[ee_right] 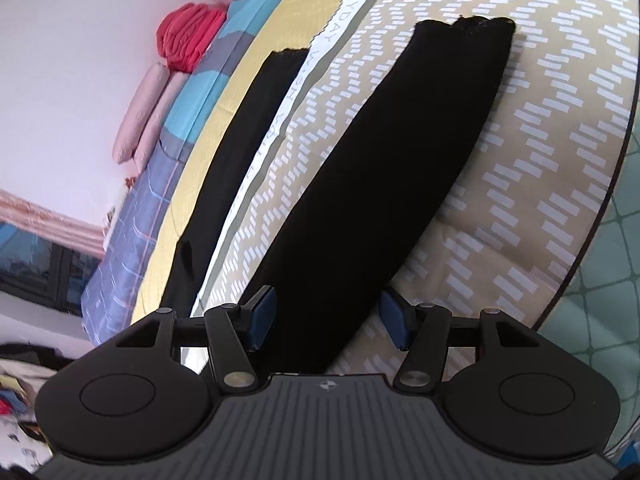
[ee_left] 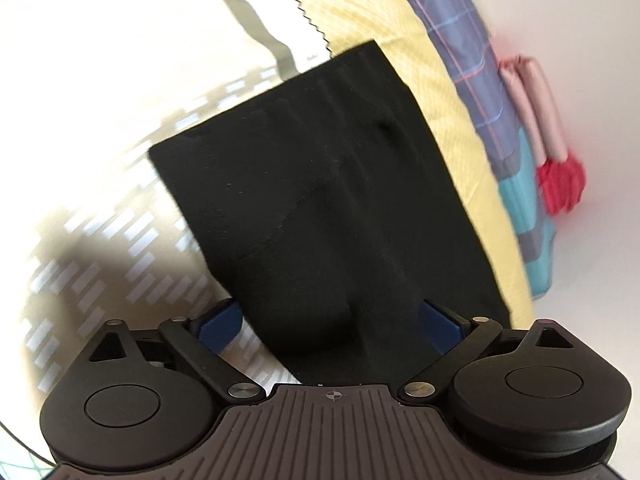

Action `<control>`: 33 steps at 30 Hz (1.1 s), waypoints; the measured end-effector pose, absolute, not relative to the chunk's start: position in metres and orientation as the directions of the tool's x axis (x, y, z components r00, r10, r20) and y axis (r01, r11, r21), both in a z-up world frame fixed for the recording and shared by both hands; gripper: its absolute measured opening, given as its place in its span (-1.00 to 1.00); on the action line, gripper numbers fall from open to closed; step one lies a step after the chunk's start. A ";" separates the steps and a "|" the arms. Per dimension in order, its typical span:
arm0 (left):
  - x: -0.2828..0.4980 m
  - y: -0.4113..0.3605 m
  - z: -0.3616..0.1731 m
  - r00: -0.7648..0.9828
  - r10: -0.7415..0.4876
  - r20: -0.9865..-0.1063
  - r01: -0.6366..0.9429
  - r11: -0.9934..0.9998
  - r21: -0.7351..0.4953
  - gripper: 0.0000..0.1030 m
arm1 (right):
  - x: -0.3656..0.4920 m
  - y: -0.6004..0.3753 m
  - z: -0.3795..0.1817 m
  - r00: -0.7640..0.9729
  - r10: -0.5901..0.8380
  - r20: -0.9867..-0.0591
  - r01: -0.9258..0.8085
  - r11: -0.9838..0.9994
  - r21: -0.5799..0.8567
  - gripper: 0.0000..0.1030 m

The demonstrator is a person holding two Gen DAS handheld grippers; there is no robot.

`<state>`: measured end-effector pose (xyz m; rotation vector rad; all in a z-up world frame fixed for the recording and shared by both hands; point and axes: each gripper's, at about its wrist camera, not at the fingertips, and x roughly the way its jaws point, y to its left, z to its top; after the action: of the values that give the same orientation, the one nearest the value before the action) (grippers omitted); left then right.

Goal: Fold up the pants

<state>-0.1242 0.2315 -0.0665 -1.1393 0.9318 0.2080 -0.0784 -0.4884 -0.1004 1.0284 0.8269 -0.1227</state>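
Observation:
Black pants lie flat on a beige patterned bed cover (ee_right: 520, 160). In the left wrist view their wide upper part (ee_left: 320, 180) fills the middle. My left gripper (ee_left: 330, 324) hovers over its near end, open, blue pads wide apart and clear of the cloth. In the right wrist view the two legs spread apart: one leg (ee_right: 400, 160) runs up the middle, the other leg (ee_right: 240, 140) lies to the left on a yellow sheet (ee_right: 256, 60). My right gripper (ee_right: 328, 318) is open and straddles the near end of the middle leg, with a blue pad beside each edge.
A blue plaid quilt (ee_right: 132, 220), pink rolls (ee_right: 136, 120) and a red folded cloth (ee_right: 188, 36) line the wall at the bed's far side. The bed's rounded edge drops to a green patterned floor (ee_right: 612, 280) on the right. Clutter sits at the lower left.

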 end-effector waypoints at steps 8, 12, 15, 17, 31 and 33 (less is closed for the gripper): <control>-0.115 0.233 -0.067 0.646 -0.281 -0.709 -0.586 0.413 -0.697 1.00 | -0.069 -0.490 -0.103 0.705 0.289 -0.648 0.448 0.528 0.722 0.19; -0.117 0.234 -0.066 0.643 -0.258 -0.721 -0.604 0.409 -0.684 1.00 | -0.068 -0.491 -0.104 0.688 0.275 -0.672 0.458 0.554 0.695 -0.17; -0.113 0.236 -0.066 0.603 -0.228 -0.765 -0.643 0.428 -0.635 1.00 | -0.066 -0.494 -0.105 0.655 0.261 -0.709 0.482 0.579 0.658 -0.70; -0.111 0.238 -0.067 0.571 -0.218 -0.791 -0.663 0.446 -0.601 0.67 | -0.062 -0.494 -0.101 0.636 0.272 -0.722 0.473 0.602 0.643 -0.76; -0.010 0.249 -0.014 0.642 -0.168 -0.748 -0.556 0.570 -0.605 0.58 | 0.104 -0.474 -0.020 0.631 0.366 -0.684 0.197 0.777 0.597 -0.84; 0.019 0.253 -0.022 0.626 -0.158 -0.764 -0.562 0.587 -0.582 0.56 | 0.147 -0.467 -0.023 0.614 0.366 -0.700 0.177 0.800 0.574 -0.84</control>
<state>0.0193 0.2531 -0.0218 -0.9385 0.8899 0.2759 0.1470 -0.4666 -0.0227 0.6582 0.9205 0.1180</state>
